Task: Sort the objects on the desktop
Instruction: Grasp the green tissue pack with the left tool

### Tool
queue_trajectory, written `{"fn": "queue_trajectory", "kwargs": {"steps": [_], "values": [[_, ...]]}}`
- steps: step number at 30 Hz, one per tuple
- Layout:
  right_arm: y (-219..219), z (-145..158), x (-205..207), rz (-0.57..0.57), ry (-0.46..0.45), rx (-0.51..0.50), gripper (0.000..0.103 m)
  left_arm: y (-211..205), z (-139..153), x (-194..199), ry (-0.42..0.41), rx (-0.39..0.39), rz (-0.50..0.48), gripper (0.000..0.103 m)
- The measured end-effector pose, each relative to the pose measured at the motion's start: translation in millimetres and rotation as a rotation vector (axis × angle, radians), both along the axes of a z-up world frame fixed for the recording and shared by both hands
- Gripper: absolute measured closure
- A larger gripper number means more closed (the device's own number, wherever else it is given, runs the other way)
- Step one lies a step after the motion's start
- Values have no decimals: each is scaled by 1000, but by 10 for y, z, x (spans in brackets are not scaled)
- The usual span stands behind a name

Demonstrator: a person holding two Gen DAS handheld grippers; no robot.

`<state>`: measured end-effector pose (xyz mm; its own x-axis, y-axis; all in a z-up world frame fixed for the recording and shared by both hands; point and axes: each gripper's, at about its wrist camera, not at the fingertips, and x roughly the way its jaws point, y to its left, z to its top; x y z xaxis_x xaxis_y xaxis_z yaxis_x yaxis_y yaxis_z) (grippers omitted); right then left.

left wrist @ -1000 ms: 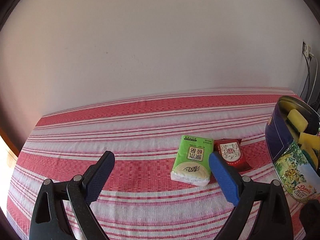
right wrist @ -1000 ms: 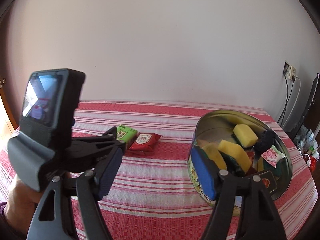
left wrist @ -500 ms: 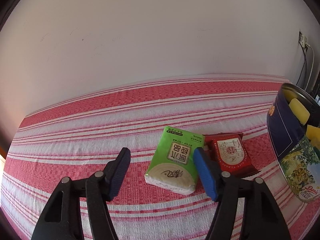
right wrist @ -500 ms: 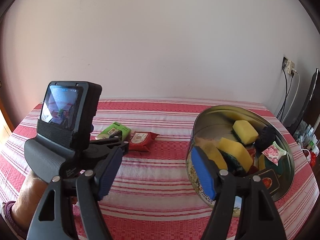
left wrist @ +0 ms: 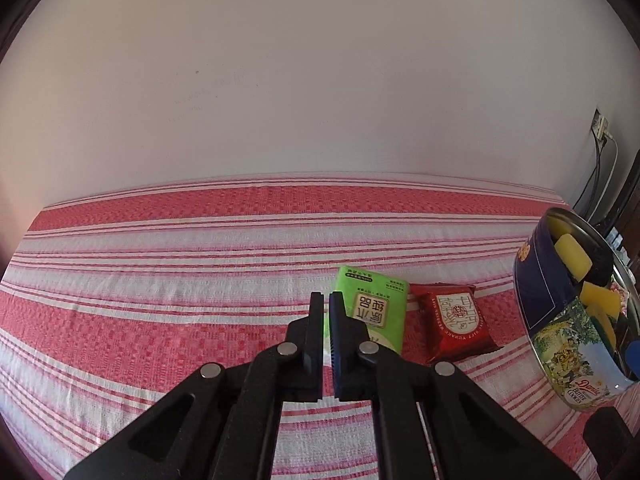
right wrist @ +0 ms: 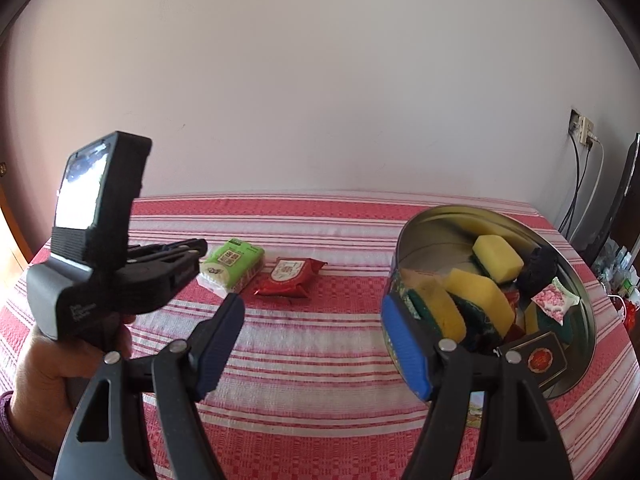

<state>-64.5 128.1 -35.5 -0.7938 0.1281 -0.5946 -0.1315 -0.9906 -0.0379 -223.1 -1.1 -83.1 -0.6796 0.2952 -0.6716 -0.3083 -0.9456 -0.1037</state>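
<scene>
Jaws of left gripper (left wrist: 325, 300), apart before, now together beside green packet (left wrist: 376, 308).

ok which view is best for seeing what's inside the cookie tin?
Right wrist view. It looks down into the open cookie tin, showing yellow sponges, a pink-patterned packet and a dark box. The left wrist view catches the tin at the frame edge, mostly its outer wall, with a few sponges showing.

Both grippers (right wrist: 312, 344) blk plastic w/ silver rivets, blue ribbed jaws; purple sleeve (right wrist: 12, 432) at wrist.
</scene>
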Motion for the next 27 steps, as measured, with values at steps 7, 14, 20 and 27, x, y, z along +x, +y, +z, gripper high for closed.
{"fn": "queue_trajectory", "kwargs": {"steps": [7, 14, 20, 27], "values": [[12, -7, -101, 3, 3, -6, 31, -221, 143, -30, 1, 19, 19, 99], [-57, -92, -269, 29, -33, -47, 32, -3, 96, 9, -8, 3, -100, 88], [-18, -65, -138, 10, -7, -43, 32, 248, -49, 62, -13, -47, -188, 30], [-5, -124, -157, 8, -30, -61, 32, 266, -317, -191, -107, -108, -110, 38]]}}
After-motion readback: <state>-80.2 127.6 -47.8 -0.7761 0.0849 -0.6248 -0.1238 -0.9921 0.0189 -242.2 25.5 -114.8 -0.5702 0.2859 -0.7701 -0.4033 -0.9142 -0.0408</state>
